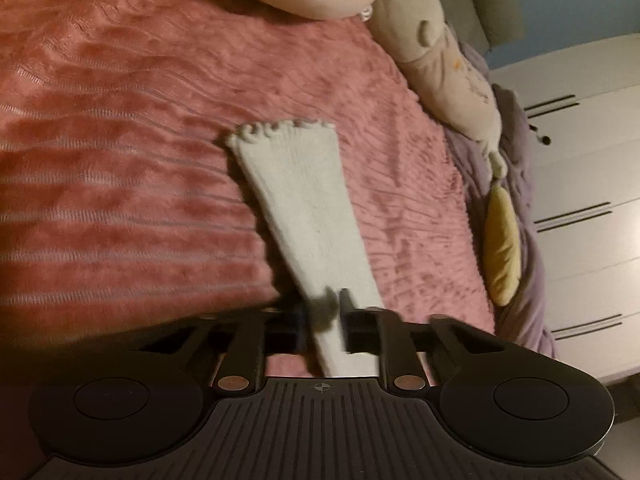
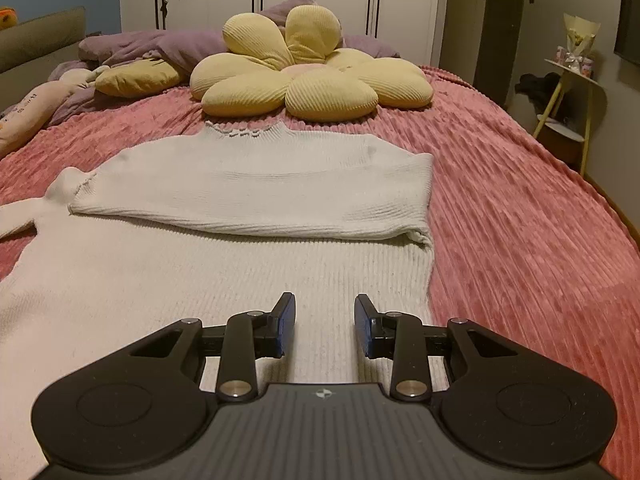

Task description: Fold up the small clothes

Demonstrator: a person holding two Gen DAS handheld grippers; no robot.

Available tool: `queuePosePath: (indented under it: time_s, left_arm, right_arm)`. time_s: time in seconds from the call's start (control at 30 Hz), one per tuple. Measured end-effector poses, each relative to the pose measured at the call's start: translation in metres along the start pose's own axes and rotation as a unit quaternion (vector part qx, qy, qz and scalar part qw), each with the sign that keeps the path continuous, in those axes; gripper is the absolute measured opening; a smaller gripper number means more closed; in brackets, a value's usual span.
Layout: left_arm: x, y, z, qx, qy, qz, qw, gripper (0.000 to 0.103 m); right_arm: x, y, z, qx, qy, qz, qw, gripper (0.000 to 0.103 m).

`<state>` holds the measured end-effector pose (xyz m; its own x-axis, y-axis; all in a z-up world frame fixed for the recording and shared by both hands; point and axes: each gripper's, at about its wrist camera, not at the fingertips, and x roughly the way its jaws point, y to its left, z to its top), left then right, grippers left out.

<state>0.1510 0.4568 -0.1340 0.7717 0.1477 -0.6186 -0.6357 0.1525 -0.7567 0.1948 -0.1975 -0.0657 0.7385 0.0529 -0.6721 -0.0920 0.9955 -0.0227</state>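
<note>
A white knit sweater (image 2: 224, 248) is spread flat on the pink ribbed bedspread (image 2: 520, 220), its neckline just short of the yellow flower-shaped cushion (image 2: 312, 80). One sleeve is folded across the chest, below that cushion. The other sleeve (image 1: 304, 208) is gripped near its middle by the left hand-held gripper (image 1: 324, 320), whose fingers are closed on the fabric; the frilled cuff (image 1: 280, 130) is stretched away over the bedspread. The right hand-held gripper (image 2: 325, 326) is held over the sweater's lower body, on the near side from the cushion, its fingers parted to a medium gap with nothing between them. A beige plush toy (image 1: 452, 80) is seen beside the purple duvet (image 2: 168, 44), which is bunched behind the cushion.
</note>
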Motion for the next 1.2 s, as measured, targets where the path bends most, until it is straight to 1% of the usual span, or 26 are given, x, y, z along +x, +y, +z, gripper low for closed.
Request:
queuePosePath:
  time_s: [0.07,0.1,0.13,0.17,0.2,0.27,0.33,0.4,0.43,0.47,0.53,0.57,0.6,0.63,0.67,0.7,0.73,0.77,0.8,0.83,0.9,0.97,1.03,1.07,1.13,1.2]
  left_arm:
    - [0.0,-0.003,0.002,0.012,-0.001,0.001,0.9999,0.009]
    - [-0.004,-0.006,0.0,0.026,-0.008,0.002,0.9996,0.009]
    - [-0.008,-0.013,-0.003,0.044,-0.02,0.003,0.9988,0.009]
    - [-0.015,-0.026,-0.01,0.076,-0.038,0.002,0.9964,0.008]
    - [-0.021,-0.039,-0.018,0.109,-0.048,-0.005,0.9928,0.008]
    - [-0.033,-0.073,-0.042,0.189,-0.052,-0.026,0.9803,0.008]
    - [-0.041,-0.113,-0.078,0.272,-0.038,-0.065,0.9595,0.008]
    - [-0.048,-0.153,-0.126,0.342,-0.008,-0.116,0.9326,0.008]
    - [-0.051,-0.168,-0.151,0.37,0.005,-0.137,0.9188,0.008]
    - [-0.053,-0.184,-0.183,0.401,0.021,-0.162,0.9012,0.008]
    - [-0.052,-0.202,-0.237,0.45,0.053,-0.188,0.8715,0.009]
    - [-0.047,-0.209,-0.27,0.478,0.072,-0.193,0.8537,0.009]
    - [-0.041,-0.212,-0.296,0.501,0.086,-0.189,0.8402,0.012]
    - [-0.034,-0.212,-0.319,0.52,0.103,-0.178,0.8288,0.017]
    - [-0.026,-0.21,-0.339,0.535,0.124,-0.164,0.8196,0.019]
    - [-0.018,-0.205,-0.358,0.548,0.149,-0.148,0.8098,0.027]
    - [-0.013,-0.199,-0.368,0.555,0.162,-0.133,0.8052,0.033]
    - [-0.013,-0.191,-0.374,0.56,0.164,-0.121,0.8032,0.033]
    - [-0.015,-0.183,-0.375,0.563,0.162,-0.114,0.8025,0.035]
    - [-0.018,-0.177,-0.374,0.565,0.158,-0.105,0.8029,0.041]
    - [-0.027,-0.165,-0.361,0.563,0.14,-0.089,0.8099,0.049]
    - [-0.035,-0.157,-0.345,0.558,0.125,-0.076,0.8168,0.05]
    - [-0.045,-0.148,-0.332,0.559,0.109,-0.061,0.8198,0.056]
    - [-0.048,-0.145,-0.328,0.562,0.104,-0.052,0.8192,0.056]
    - [-0.047,-0.143,-0.323,0.568,0.096,-0.03,0.8167,0.056]
    - [-0.047,-0.136,-0.317,0.568,0.093,-0.022,0.8173,0.056]
  right_arm:
    - [0.0,-0.001,0.001,-0.001,-0.001,-0.003,1.0,0.032]
    - [-0.001,-0.001,0.001,-0.001,-0.003,-0.004,1.0,0.032]
    - [-0.002,-0.002,0.001,0.001,-0.005,-0.006,1.0,0.032]
    - [-0.003,-0.003,0.001,0.003,-0.008,-0.005,1.0,0.032]
    - [-0.003,-0.005,0.001,0.006,-0.009,-0.004,1.0,0.032]
    - [-0.003,-0.008,0.001,0.014,-0.013,0.001,1.0,0.032]
    - [-0.003,-0.011,0.001,0.022,-0.015,0.006,1.0,0.032]
    - [-0.003,-0.012,0.001,0.027,-0.017,0.009,0.999,0.032]
    - [-0.004,-0.013,0.001,0.029,-0.018,0.011,0.999,0.032]
    - [-0.005,-0.014,0.001,0.031,-0.021,0.011,0.999,0.032]
    - [-0.007,-0.017,0.0,0.036,-0.025,0.018,0.999,0.031]
    - [-0.008,-0.019,-0.001,0.04,-0.026,0.02,0.999,0.032]
    - [-0.009,-0.022,-0.001,0.044,-0.026,0.023,0.998,0.032]
    - [-0.01,-0.024,-0.002,0.048,-0.026,0.026,0.998,0.032]
    - [-0.01,-0.028,-0.002,0.052,-0.025,0.028,0.998,0.032]
    - [-0.011,-0.031,-0.002,0.054,-0.024,0.03,0.998,0.032]
    - [-0.012,-0.035,-0.002,0.055,-0.024,0.031,0.998,0.032]
    - [-0.013,-0.038,-0.002,0.055,-0.025,0.03,0.998,0.032]
    - [-0.014,-0.042,-0.001,0.056,-0.026,0.03,0.998,0.032]
    - [-0.014,-0.047,0.002,0.057,-0.029,0.031,0.997,0.032]
    - [-0.014,-0.051,0.008,0.06,-0.035,0.037,0.997,0.032]
    - [-0.009,-0.051,0.017,0.065,-0.038,0.057,0.996,0.032]
    - [-0.001,-0.042,0.029,0.067,-0.034,0.089,0.993,0.032]
    - [0.005,-0.035,0.036,0.07,-0.033,0.112,0.991,0.033]
    - [0.018,-0.022,0.049,0.089,-0.021,0.164,0.982,0.044]
    - [0.032,-0.003,0.061,0.109,-0.007,0.204,0.973,0.05]
